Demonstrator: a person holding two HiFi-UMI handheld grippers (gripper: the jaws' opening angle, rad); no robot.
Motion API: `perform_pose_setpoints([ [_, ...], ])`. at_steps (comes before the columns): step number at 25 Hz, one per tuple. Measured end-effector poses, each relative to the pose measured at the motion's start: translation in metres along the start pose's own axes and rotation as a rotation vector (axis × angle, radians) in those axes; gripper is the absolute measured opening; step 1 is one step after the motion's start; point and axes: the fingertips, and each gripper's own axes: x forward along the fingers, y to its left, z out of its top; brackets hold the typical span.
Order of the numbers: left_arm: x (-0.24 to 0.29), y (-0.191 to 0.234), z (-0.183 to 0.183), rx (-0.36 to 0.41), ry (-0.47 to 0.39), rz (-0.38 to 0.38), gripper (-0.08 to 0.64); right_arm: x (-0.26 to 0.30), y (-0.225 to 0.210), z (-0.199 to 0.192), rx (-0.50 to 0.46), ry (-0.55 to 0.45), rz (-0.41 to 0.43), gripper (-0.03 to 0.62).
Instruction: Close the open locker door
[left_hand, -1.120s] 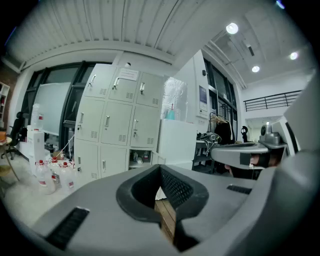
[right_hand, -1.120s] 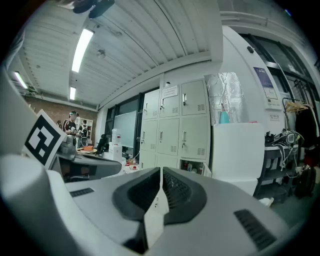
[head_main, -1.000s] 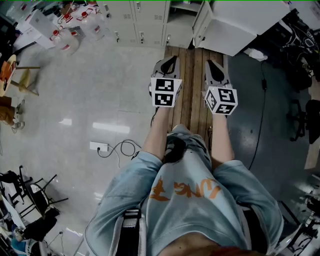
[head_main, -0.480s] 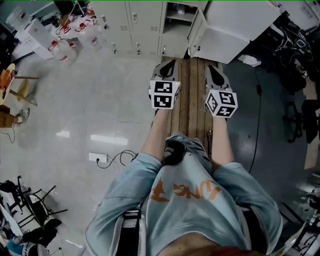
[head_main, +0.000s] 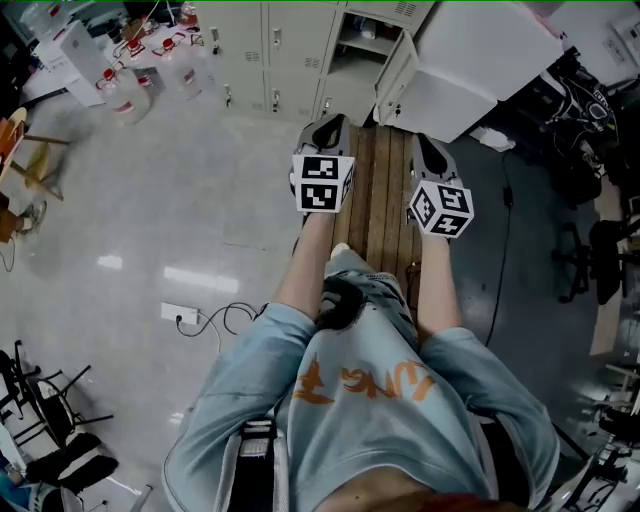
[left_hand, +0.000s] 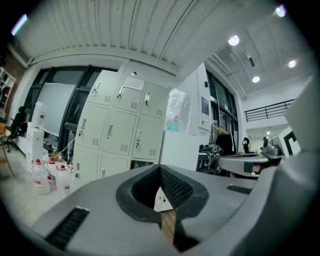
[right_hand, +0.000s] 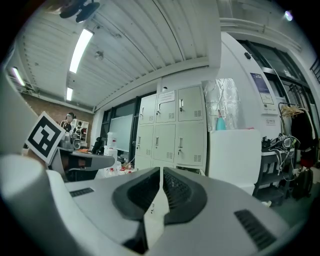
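Note:
A bank of pale lockers (head_main: 270, 45) runs along the top of the head view. One bottom-row door (head_main: 394, 85) stands swung out to the right, baring its compartment (head_main: 355, 55). My left gripper (head_main: 327, 132) and right gripper (head_main: 427, 152) are held side by side above a wooden plank strip, short of the door and touching nothing. Both are shut and empty. In the left gripper view the lockers (left_hand: 122, 125) rise beyond my left gripper (left_hand: 161, 170). The right gripper view shows the lockers (right_hand: 172, 135) past my right gripper (right_hand: 160, 172).
A large white box (head_main: 490, 50) stands just right of the open door. Wooden planks (head_main: 385, 205) lead to the lockers. Several water bottles (head_main: 120, 85) sit at the left, a power strip with cable (head_main: 180, 313) lies on the floor, and chairs and cables (head_main: 590, 255) crowd the right.
The person has stepped forward along the planks, so the lockers and open door lie nearer. Both grippers stay shut and side by side.

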Motion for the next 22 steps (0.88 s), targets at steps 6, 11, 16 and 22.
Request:
perform_pose_setpoints([
  [6,0.002,0.022,0.015,0.001,-0.041,0.029,0.018,0.018,-0.006,0.009,0.015,-0.026,0.002,0.04],
  [11,0.011,0.038,0.018,0.011,-0.042,0.044,0.018,0.041,-0.004,0.01,0.03,-0.036,0.022,0.04],
  [16,0.038,0.042,0.006,0.016,-0.014,0.039,0.018,0.069,-0.013,0.0,0.048,-0.023,0.04,0.04],
  [22,0.087,0.049,-0.009,0.008,0.026,0.034,0.018,0.111,-0.04,-0.018,0.074,0.006,0.049,0.04],
])
